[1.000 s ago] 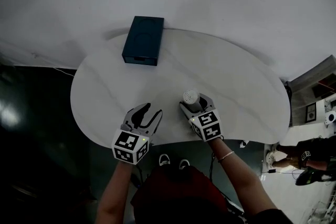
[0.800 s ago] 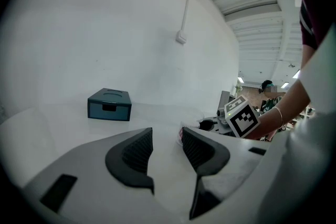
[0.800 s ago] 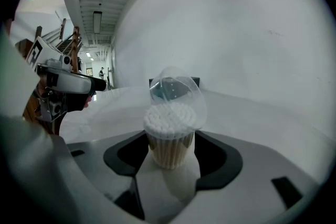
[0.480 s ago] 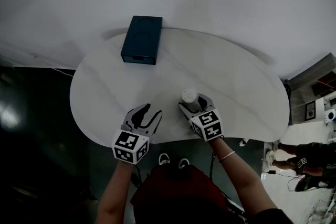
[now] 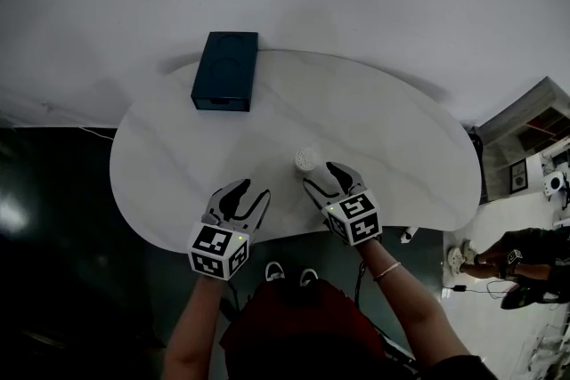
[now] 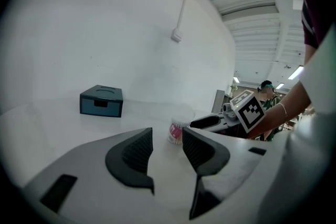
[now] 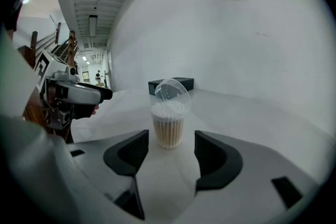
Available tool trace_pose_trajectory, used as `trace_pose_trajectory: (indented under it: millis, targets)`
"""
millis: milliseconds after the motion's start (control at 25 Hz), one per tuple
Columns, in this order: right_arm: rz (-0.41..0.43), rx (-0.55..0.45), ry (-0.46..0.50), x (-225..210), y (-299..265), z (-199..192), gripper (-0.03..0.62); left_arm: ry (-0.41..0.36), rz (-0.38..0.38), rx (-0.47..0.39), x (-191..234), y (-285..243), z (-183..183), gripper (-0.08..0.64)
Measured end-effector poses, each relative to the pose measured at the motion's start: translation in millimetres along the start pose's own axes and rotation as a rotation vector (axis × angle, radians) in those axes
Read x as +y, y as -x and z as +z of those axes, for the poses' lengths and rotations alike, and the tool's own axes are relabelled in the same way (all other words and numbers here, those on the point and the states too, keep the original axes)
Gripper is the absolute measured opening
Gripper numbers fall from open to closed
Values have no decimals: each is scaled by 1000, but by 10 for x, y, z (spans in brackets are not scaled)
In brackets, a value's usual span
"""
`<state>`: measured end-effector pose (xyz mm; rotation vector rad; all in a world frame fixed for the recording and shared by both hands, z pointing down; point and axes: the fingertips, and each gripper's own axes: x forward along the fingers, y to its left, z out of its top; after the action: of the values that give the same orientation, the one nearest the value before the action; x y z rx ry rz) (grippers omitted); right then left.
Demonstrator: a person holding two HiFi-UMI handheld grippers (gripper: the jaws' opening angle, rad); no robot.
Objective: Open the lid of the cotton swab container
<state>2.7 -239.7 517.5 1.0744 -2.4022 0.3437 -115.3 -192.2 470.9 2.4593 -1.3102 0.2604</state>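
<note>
Near the table's front edge, about mid-width, the cotton swab container stood upright, back from every edge. Its clear lid was already flipped up, tilted behind the swab heads. A dark box sat at the far-left edge, well apart from the container. I saw bare white top across the whole right half and between box and container; the widest run was to the right and far side. The front edge ran just under both gripper bodies, with dark floor below on the left.

The right gripper was just behind the container on its near-right side, pointed at it and tilted down a little. Its fingers were spread with nothing pinched; the container stood just ahead of the tips, lined up with the gap, touching neither pad. The left gripper hovered at the front edge left of centre, near the right one but apart, slightly nose-down toward the far side. Its fingers were spread too and held nothing; the container showed through the gap, well ahead. Both forearms came in from below the front edge.
</note>
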Motion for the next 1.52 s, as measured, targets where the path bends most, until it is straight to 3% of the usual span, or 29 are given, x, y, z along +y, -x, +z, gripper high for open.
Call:
trace_pose_trajectory:
  millis: [560, 800, 1200, 1520]
  targets:
    - [-12, -116, -126, 259, 541, 16, 253, -30, -33, 22, -316, 62, -129, 156]
    - [-24, -174, -152, 330, 756, 79, 147, -39, -16, 7, -412, 112, -130, 115]
    - [-51, -249, -186, 316, 1125, 81, 44, -34, 53, -33, -499, 236, -55, 64]
    - [-54, -300, -183, 271, 1419, 65, 20, -26, 114, -45, -680, 338, -48, 41]
